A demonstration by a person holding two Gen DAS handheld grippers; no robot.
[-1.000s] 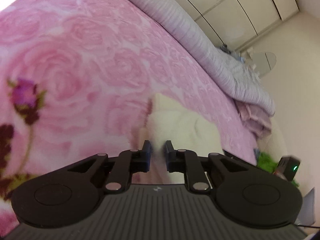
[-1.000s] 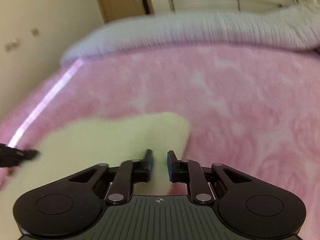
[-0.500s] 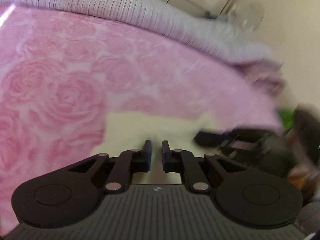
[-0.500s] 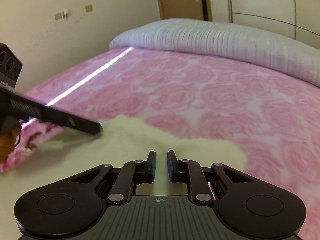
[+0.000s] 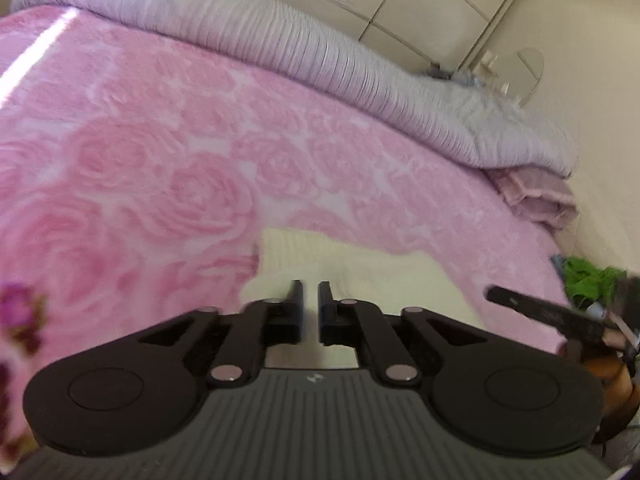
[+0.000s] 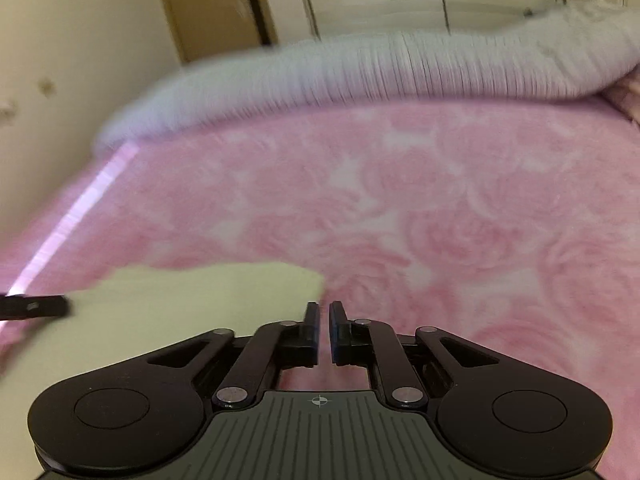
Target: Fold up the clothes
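A pale cream garment (image 5: 360, 276) lies flat on the pink rose-patterned blanket (image 5: 160, 160). My left gripper (image 5: 309, 292) is over its left part, jaws nearly closed with a narrow gap and nothing visibly between them. In the right wrist view the garment (image 6: 192, 312) lies to the left, and my right gripper (image 6: 324, 312) is at its right corner, jaws also nearly closed. No cloth shows between the pads. The right gripper's finger (image 5: 532, 310) shows at the right of the left wrist view; the left gripper's fingertip (image 6: 36, 307) shows at the left edge of the right wrist view.
A rolled lilac quilt (image 5: 320, 48) lies along the far side of the bed, also in the right wrist view (image 6: 400, 68). A folded pink cloth (image 5: 536, 196) sits at its end. A green item (image 5: 588, 280) lies off the bed's right edge. Wardrobe doors (image 5: 420, 4) stand behind.
Both views swung over the last second. The grippers sit farther apart over the garment than half a second ago. The jaws stayed nearly closed throughout.
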